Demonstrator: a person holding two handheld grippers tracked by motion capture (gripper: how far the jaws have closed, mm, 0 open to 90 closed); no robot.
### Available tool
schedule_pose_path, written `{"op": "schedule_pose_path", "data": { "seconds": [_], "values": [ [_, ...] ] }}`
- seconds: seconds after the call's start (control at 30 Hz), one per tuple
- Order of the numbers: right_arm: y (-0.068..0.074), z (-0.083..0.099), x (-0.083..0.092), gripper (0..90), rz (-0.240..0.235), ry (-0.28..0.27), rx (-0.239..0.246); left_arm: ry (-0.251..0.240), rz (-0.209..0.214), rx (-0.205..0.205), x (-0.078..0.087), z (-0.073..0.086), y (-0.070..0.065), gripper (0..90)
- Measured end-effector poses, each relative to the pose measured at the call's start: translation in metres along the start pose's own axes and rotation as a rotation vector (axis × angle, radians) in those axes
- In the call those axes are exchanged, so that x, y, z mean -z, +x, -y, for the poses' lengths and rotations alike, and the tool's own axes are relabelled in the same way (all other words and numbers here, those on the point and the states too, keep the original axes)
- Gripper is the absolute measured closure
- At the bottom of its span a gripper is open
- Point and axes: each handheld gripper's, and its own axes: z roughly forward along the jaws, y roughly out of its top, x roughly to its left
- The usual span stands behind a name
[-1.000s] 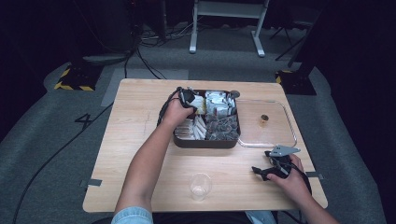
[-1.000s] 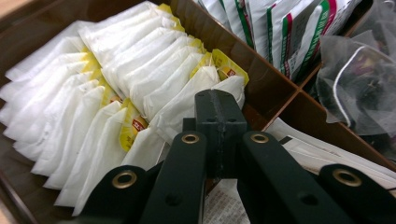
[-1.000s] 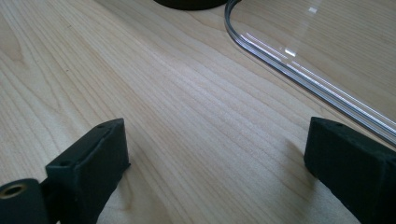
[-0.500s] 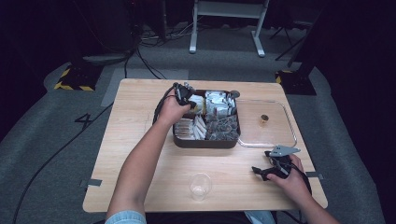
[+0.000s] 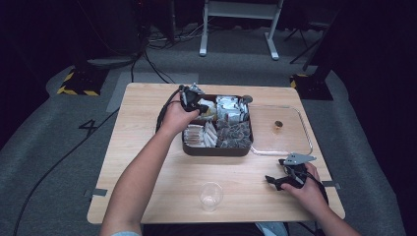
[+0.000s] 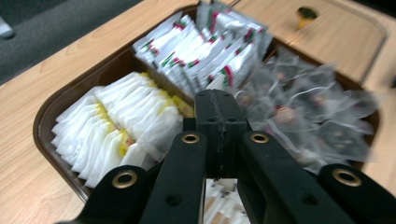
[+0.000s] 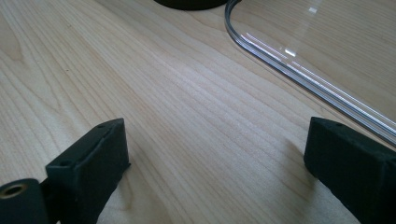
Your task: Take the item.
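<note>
Sachets [image 6: 116, 130] in the brown tray [image 6: 51, 109] lie below the left gripper's [image 6: 217, 112] closed, empty fingers.

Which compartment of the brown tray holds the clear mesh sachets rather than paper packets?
In the left gripper view, the right-hand compartment of the tray: its mesh sachets are see-through with dark contents, unlike the white yellow-marked packets and red-and-green printed packets.

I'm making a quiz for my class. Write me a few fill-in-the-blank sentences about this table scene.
1. The left gripper hangs over the brown tray with its jaws ____.
2. The right gripper rests on the table with its jaws ____.
3. The clear lid lies to the ____ of the tray in the high view.
4. The plastic cup stands ____ the tray.

Missing words: shut; open; right; outside
</note>
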Motion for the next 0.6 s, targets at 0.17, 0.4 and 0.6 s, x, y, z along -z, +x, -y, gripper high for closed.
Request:
{"op": "schedule_pose_path", "data": {
  "seconds": [0.17, 0.4, 0.6],
  "values": [
    [0.0, 0.0, 0.0, 6.4, 0.0, 0.0, -0.001, -0.018, 0.014, -0.017, 0.014, 0.0, -0.012, 90.0],
    [0.0, 0.0, 0.0, 6.4, 0.0, 0.0, 0.0, -0.044, 0.048, -0.021, 0.036, 0.004, -0.033, 90.0],
    [0.0, 0.0, 0.0, 6.4, 0.0, 0.0, 0.0, -0.062, 0.07, -0.045, 0.055, 0.011, -0.052, 90.0]
  ]
}}
